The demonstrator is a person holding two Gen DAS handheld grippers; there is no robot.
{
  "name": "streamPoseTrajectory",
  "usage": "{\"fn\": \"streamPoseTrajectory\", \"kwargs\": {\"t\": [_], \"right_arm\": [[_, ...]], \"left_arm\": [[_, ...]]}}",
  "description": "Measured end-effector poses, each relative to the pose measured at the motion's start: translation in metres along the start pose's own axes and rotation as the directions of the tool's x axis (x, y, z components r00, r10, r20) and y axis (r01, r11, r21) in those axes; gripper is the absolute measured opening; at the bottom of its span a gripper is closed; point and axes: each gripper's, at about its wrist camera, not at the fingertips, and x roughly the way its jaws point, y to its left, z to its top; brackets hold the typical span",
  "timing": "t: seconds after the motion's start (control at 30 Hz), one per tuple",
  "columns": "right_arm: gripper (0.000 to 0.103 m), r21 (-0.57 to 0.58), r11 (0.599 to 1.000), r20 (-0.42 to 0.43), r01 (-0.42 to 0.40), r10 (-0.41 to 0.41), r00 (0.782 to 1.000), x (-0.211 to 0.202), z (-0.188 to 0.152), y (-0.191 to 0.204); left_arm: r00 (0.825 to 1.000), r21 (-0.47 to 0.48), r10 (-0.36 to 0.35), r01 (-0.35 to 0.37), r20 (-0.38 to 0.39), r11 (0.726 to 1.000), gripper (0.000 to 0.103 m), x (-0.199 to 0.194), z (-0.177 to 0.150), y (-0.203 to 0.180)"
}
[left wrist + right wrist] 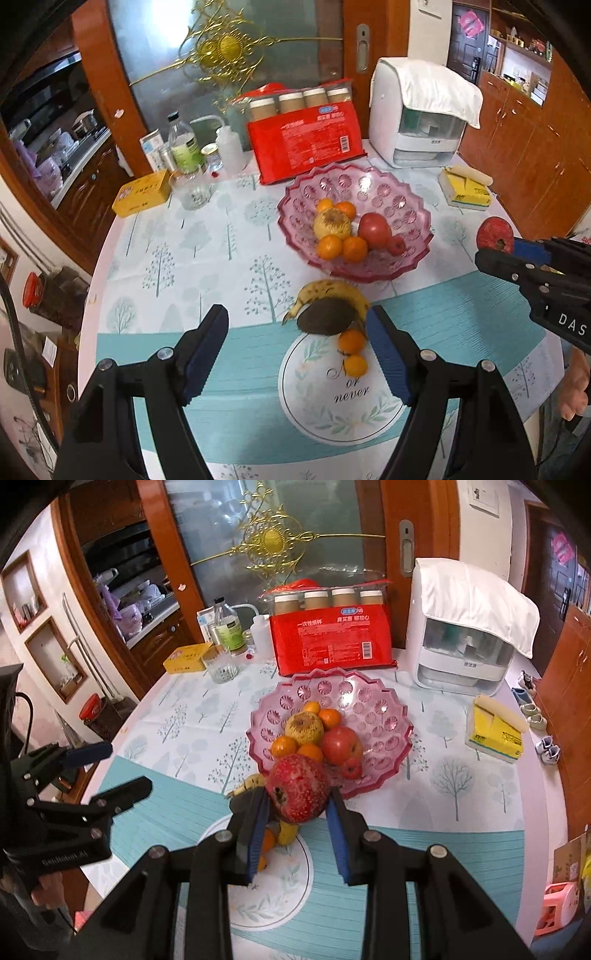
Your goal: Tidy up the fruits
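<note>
Your right gripper [297, 812]: jaws pinching the pomegranate [297, 790] above the tabletop [461, 812]. Your left gripper [297, 350]: jaws spread, empty, over the avocado [325, 317].

Frosted glass door [229, 55], gold ornament; wooden cabinets [524, 147] right.

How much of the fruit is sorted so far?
Several oranges and apples already sit in the pink bowl. The right tongs hold a pomegranate. A banana, a dark fruit and two oranges wait on the table.
</note>
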Motion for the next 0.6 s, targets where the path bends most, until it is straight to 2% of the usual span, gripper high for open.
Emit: {"fn": "streamPoseTrajectory", "kwargs": {"t": [0.13,0.27,0.47,0.6], "right_arm": [[0.032,-0.033,0.999,-0.002,0.014,-0.014,1.0,0.008,-0.012,0.008],[0.032,-0.032,0.999,-0.021,-0.023,0.022,1.0,0.025,-0.03,0.011],[0.032,0.014,0.998,-0.083,-0.064,0.065,0.994,0.063,-0.062,0.01],[0.032,0.007,0.999,-0.12,-0.035,0.036,0.992,0.087,-0.078,0.013]], "left_arm": [[1.0,-0.014,0.003,-0.003,-0.011,1.0,0.076,0.009,-0.018,0.003],[1.0,-0.018,0.012,-0.013,-0.011,1.0,0.076,0.023,-0.035,0.002],[0.997,-0.014,-0.009,0.008,-0.083,1.0,0.076,0.063,-0.065,0.0],[0.988,-0.041,-0.02,0.014,-0.15,0.999,0.076,0.091,-0.081,0.002]]}}
